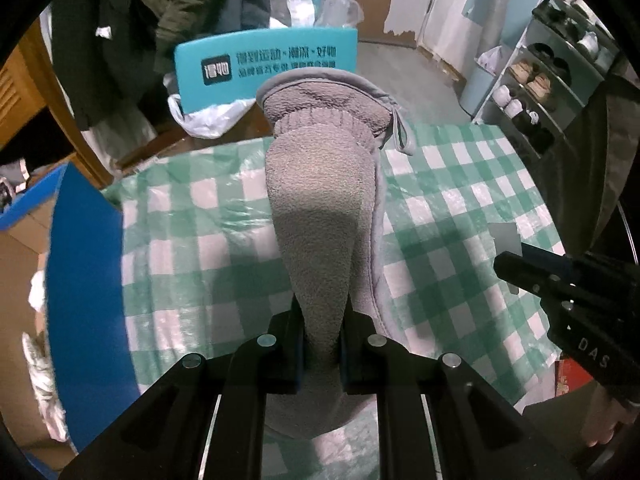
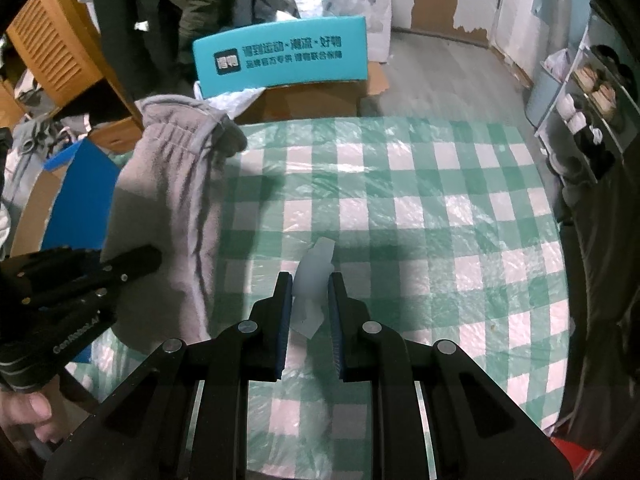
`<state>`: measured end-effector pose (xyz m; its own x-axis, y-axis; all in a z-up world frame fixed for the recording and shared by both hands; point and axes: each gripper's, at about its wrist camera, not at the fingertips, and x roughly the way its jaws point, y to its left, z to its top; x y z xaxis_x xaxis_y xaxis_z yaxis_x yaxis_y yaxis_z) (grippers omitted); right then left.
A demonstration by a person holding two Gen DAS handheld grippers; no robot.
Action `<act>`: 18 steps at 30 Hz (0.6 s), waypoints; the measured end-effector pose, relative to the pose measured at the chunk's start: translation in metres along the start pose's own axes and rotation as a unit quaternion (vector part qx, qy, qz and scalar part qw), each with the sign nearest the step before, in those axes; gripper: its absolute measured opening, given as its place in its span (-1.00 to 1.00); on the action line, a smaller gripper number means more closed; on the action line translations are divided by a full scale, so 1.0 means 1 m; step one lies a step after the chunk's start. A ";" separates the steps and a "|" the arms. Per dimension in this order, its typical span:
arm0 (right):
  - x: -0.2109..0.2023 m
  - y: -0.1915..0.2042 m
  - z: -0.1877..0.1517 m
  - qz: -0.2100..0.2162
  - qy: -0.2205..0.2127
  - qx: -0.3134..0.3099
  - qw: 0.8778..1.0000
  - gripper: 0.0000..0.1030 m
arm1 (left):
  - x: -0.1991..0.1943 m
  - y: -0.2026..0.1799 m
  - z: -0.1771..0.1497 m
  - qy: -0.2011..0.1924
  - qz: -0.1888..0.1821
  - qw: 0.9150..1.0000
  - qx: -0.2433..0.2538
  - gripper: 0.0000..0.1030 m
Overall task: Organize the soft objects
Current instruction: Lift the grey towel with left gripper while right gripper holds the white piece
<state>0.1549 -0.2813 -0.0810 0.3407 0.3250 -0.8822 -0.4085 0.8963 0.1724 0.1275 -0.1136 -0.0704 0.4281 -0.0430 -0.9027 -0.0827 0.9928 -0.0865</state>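
Note:
A grey fleece garment (image 1: 320,208) hangs from my left gripper (image 1: 323,320), which is shut on a bunched fold of it. Its ribbed cuff and waistband end dangles over the far edge of the green-and-white checked table (image 1: 460,200). In the right wrist view the same garment (image 2: 172,200) drapes at the left, above the left gripper (image 2: 154,256). My right gripper (image 2: 310,280) is shut on a small white translucent scrap (image 2: 314,268), held just above the tablecloth (image 2: 440,220). The right gripper (image 1: 508,268) also shows at the right of the left wrist view, apart from the garment.
A blue-edged cardboard box (image 1: 80,280) stands left of the table. A teal box with printed characters (image 1: 272,64) and plastic bags sit beyond the far edge. A shoe rack (image 1: 540,92) stands at the right, dark coats (image 1: 120,40) hang at the back left, and a person's hand (image 2: 32,408) holds the left gripper.

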 end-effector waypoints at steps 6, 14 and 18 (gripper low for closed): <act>-0.016 0.013 -0.003 0.011 -0.012 -0.011 1.000 -0.70 | -0.022 0.012 -0.003 -0.018 0.002 1.000 -0.003 -0.76; -0.033 0.032 -0.003 0.022 -0.026 -0.025 0.999 -0.70 | -0.042 0.025 -0.015 -0.026 -0.001 1.000 -0.004 -0.76; -0.039 0.041 -0.003 0.025 -0.030 -0.032 0.999 -0.70 | -0.052 0.029 -0.019 -0.034 0.000 0.999 -0.005 -0.76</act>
<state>0.1226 -0.2583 -0.0409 0.3684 0.3884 -0.8447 -0.4784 0.8582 0.1860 0.0858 -0.0844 -0.0341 0.4884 -0.0347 -0.8719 -0.0918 0.9916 -0.0909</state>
